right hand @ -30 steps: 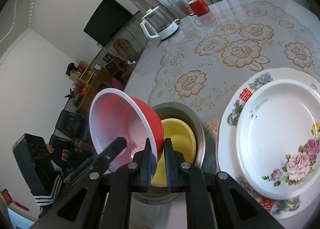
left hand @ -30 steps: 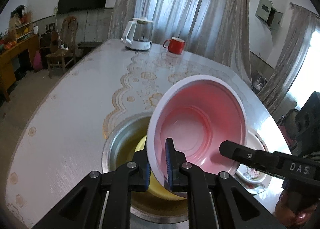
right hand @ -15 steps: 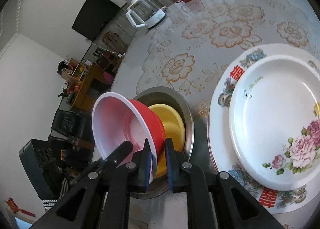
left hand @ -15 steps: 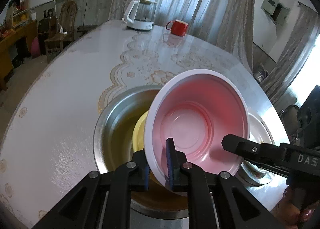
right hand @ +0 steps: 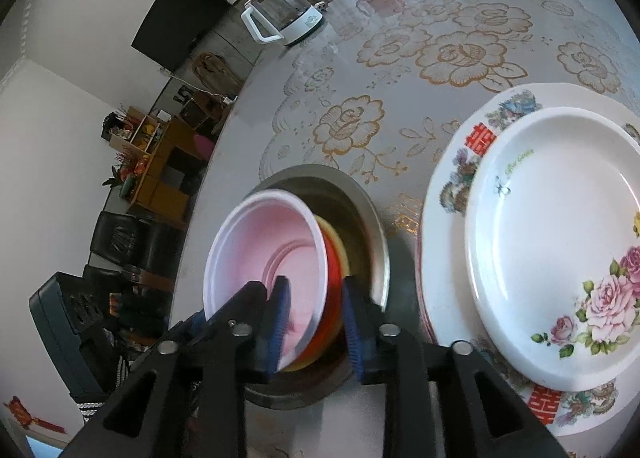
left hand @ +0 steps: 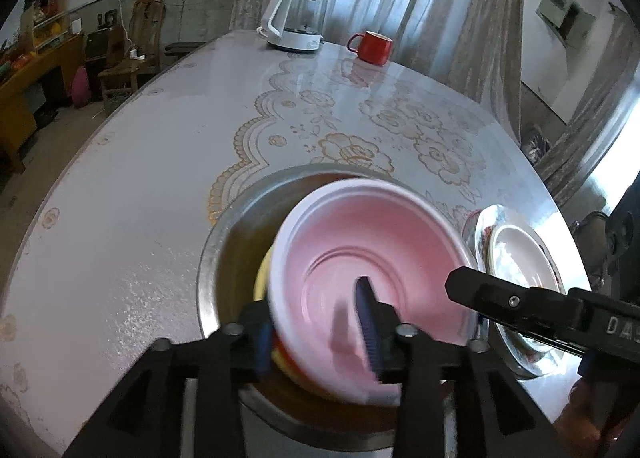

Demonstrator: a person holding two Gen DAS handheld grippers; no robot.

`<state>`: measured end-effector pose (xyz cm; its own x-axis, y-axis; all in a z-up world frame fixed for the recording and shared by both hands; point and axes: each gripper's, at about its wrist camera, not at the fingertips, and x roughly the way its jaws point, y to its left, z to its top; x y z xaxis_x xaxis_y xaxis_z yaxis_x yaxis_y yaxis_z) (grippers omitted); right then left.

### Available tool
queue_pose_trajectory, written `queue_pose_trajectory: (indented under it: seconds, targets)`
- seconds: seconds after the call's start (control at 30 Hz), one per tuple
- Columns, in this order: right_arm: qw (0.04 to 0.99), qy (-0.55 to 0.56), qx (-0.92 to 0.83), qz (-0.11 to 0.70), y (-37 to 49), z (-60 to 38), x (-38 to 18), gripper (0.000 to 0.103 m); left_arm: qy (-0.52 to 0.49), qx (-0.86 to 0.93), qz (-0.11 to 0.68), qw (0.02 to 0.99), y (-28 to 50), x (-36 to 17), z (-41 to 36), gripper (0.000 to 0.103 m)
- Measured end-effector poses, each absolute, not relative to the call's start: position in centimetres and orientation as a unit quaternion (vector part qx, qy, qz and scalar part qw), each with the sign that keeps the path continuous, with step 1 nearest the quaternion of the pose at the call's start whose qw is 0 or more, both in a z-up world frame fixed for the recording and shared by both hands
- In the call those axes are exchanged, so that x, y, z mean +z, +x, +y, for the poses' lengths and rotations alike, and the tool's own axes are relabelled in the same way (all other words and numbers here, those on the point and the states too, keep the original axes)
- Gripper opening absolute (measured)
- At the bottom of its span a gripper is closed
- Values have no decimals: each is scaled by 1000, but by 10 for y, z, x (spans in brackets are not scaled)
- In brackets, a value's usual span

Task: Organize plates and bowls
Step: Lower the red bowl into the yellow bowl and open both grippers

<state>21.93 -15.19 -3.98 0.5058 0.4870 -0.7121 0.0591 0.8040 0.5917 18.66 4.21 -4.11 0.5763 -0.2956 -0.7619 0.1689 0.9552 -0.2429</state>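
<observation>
A red bowl (left hand: 360,258) with a pale pink inside rests tilted in a yellow bowl (left hand: 264,274), which sits in a steel basin (left hand: 224,234). My left gripper (left hand: 316,334) straddles the red bowl's near rim. Its jaws are opening and the pads stand clear of the wall. In the right wrist view my right gripper (right hand: 316,320) straddles the red bowl (right hand: 272,250) at its right rim, jaws also opening, with a gap on both sides. The yellow bowl (right hand: 340,254) shows behind it in the basin (right hand: 376,242). One right finger (left hand: 500,294) reaches over the bowl's edge.
Right of the basin a white rose plate (right hand: 560,238) lies on a larger patterned plate (right hand: 452,178). A glass kettle (left hand: 298,24) and a red mug (left hand: 372,46) stand at the table's far edge. Chairs and a wooden cabinet stand beyond the left edge.
Both grippers held the red bowl by its rim, tilted over the basin. The bowl has sunk into the yellow bowl and both pairs of jaws have come apart off the rim.
</observation>
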Motion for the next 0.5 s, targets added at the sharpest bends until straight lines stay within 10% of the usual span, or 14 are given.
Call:
queue_pose_trajectory:
  seconds: [0.5]
  targets:
    - [829,263,132,475,221,-147,-35,33,-116,-150,409,893,180,-17,59,67]
